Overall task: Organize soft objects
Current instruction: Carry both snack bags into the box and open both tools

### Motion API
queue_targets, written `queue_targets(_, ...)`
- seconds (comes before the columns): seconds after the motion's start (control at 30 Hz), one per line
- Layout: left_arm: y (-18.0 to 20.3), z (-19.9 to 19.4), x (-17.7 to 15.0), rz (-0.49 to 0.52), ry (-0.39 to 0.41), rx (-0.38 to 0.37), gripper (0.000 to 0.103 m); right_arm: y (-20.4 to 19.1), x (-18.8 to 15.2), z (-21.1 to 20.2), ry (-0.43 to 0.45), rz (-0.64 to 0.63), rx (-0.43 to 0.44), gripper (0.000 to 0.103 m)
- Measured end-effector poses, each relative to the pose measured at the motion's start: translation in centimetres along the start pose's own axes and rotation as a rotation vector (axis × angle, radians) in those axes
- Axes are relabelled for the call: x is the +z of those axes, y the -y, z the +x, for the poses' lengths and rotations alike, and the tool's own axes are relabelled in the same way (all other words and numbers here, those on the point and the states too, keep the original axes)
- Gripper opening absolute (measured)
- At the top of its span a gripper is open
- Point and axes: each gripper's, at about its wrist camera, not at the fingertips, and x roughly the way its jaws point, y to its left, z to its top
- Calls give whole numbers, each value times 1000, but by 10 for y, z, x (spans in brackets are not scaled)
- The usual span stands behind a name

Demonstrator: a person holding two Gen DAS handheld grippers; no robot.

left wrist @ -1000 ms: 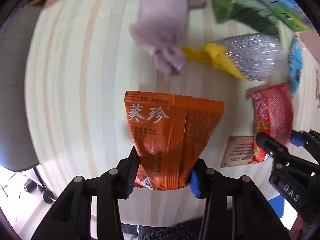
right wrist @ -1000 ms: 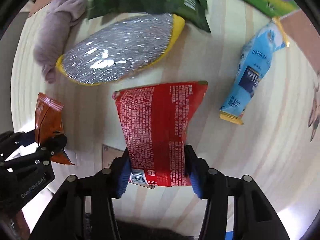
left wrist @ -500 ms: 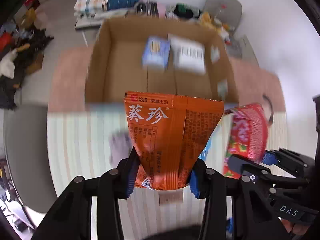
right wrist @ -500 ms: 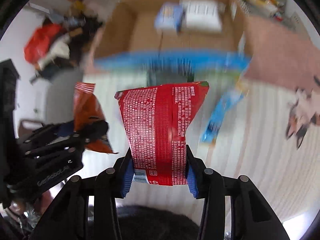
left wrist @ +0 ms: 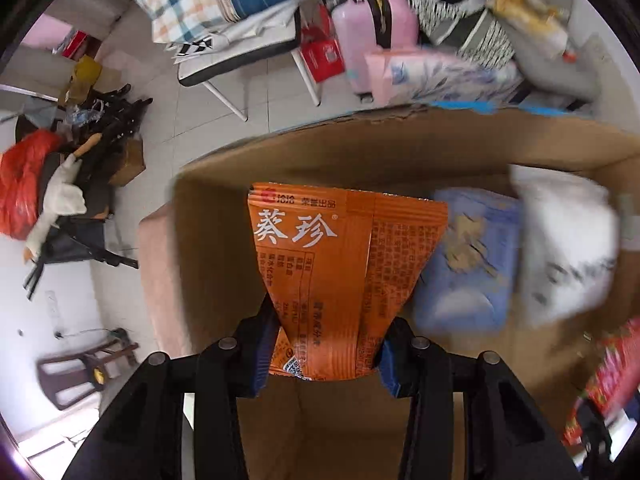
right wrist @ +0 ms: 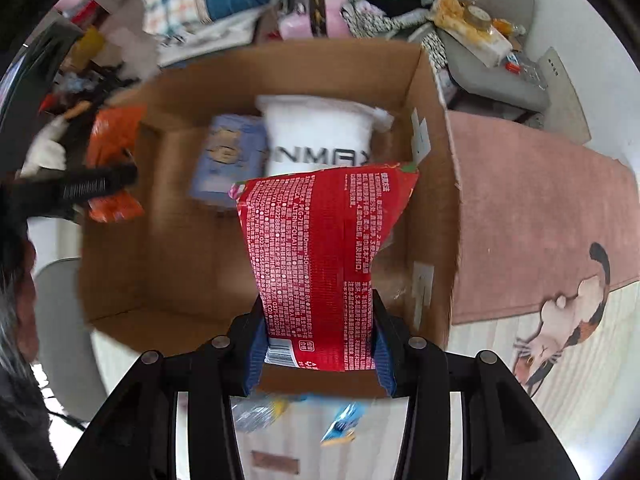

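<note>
My left gripper (left wrist: 326,354) is shut on an orange snack packet (left wrist: 340,276) and holds it over the open cardboard box (left wrist: 200,248). My right gripper (right wrist: 320,344) is shut on a red packet (right wrist: 320,256) and holds it above the same box (right wrist: 436,120), near its front wall. Inside the box lie a light blue pack (left wrist: 468,264) and a white pack (left wrist: 568,248); both also show in the right wrist view, the blue pack (right wrist: 228,160) left of the white one (right wrist: 320,136). The left gripper with the orange packet (right wrist: 112,136) shows at the left of the right wrist view.
The box stands on a pink rug (right wrist: 540,216) with a cat picture. The striped wooden table's edge (right wrist: 304,432) lies below the right gripper, with a blue packet (right wrist: 340,424) on it. Behind the box are a folding chair (left wrist: 240,56), a pink suitcase (left wrist: 368,28) and clutter.
Both grippers have lifted their packets off the table and swung forward. They have gone from above the table to over the cardboard box.
</note>
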Motion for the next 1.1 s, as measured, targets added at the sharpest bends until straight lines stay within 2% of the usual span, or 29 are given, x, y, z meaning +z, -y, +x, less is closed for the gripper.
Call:
queue_targets(0.1,13,26,13,37,-40,39,40,8,4,31,-46,3,-18,47)
queue_targets(0.2,20,46,19,23,-82,-26,40,7,7,50,-75,3,-23,47)
queue_targets(0.4,20,51,17,14,-113,-131,40,4,18,86,-134,-19,-27,47)
queue_targets(0.6,4,44,21,-14,-103,-167,41,2,24,98,-171,-27,-22,48)
queue_targets(0.67,-3,38,22,-33,-98,-181,45,0,29,99,-178,-32,-23,48)
queue_targets(0.77,-9,28,20,-54,-85,-195,60,2,38,98,-184,-35,-16,50)
queue_targets(0.83,-14,17,17,-63,-68,-199,70,0,42,91,-167,-29,-6,63)
queue_targets(0.87,-15,8,14,-62,-59,-197,77,0,43,86,-157,-30,-4,72)
queue_targets(0.93,-16,-9,7,-62,-30,-197,80,-1,45,73,-132,-28,-3,75)
queue_targets(1.0,-21,-30,-5,-68,-4,-226,101,-3,45,59,-114,-33,-3,76)
queue_targets(1.03,-24,-41,-13,-72,8,-246,101,-3,45,54,-104,-36,-2,78)
queue_targets(1.1,-29,-59,-29,-86,41,-283,101,-6,43,39,-65,-41,-10,99)
